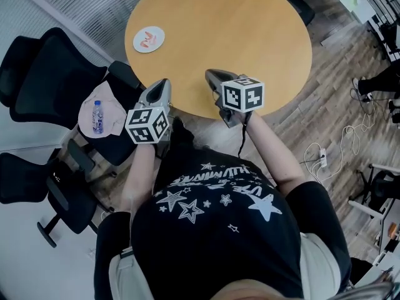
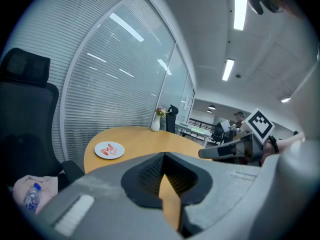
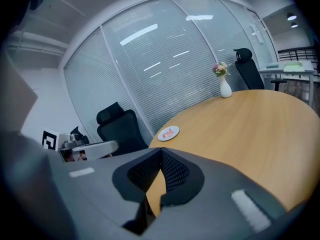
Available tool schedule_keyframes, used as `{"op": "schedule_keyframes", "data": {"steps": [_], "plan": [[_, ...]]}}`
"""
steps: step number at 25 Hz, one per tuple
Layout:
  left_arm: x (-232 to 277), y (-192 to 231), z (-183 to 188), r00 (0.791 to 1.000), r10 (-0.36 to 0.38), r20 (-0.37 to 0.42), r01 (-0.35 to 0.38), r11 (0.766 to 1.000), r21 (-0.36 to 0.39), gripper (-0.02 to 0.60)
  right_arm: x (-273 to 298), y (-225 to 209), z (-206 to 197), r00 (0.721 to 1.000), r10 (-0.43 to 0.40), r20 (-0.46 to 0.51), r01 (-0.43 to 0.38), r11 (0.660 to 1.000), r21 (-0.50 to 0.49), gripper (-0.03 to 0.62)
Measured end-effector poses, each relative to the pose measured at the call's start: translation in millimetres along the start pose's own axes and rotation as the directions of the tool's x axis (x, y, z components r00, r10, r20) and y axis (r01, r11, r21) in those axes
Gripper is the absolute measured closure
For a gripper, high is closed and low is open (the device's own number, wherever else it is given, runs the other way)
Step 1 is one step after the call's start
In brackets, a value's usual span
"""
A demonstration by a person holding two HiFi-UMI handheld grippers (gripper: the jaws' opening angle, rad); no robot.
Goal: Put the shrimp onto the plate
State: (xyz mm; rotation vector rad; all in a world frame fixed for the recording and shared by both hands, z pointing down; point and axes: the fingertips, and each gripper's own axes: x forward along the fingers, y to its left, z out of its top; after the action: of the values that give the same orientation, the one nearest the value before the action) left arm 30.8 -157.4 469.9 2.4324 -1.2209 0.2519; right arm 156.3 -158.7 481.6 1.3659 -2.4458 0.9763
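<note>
So the person is standing at the near edge of the round wooden table [image 1: 250,30], holding the left gripper [image 1: 164,82] and the right gripper [image 1: 210,73] side by side just over the rim, both aiming out across the tabletop. Both sets of jaws are sitting pressed together at the tips with nothing between them, so neither one is carrying anything. The shrimp [image 1: 146,38] are lying on the small white plate [image 1: 158,46], which is resting near the table's far left edge, well apart from both grippers. I can't really tell how many pieces there are, it's just a pinkish cluster from here. A white vase with flowers [image 3: 225,86] is standing further back on the table. Off to the left, a water bottle [image 1: 97,117] is lying on a pale cloth [image 1: 112,112] on the seat of a black office chair [image 1: 44,80].
</note>
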Motion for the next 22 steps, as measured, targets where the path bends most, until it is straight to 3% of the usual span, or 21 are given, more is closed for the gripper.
{"op": "schedule_keyframes", "data": {"steps": [6,13,22], "plan": [[-26.4,-22.0,-21.2,1.0,0.011,-0.019,-0.011,1.0,-0.001,0.58,-20.4,12.6,-34.8,0.999,0.026,-0.028,-0.026,1.0,-0.011,0.595],[-47.3,-25.5,-33.2,0.999,0.022,-0.041,-0.022,1.0,0.007,0.58,-29.3,18.6,-48.7,1.0,0.019,0.0,-0.019,1.0,0.009,0.595],[-55.3,-9.2,-30.9,0.999,-0.005,-0.036,0.004,1.0,-0.01,0.58,-37.7,19.5,-54.6,0.997,-0.063,0.037,0.062,0.998,0.022,0.595]]}}
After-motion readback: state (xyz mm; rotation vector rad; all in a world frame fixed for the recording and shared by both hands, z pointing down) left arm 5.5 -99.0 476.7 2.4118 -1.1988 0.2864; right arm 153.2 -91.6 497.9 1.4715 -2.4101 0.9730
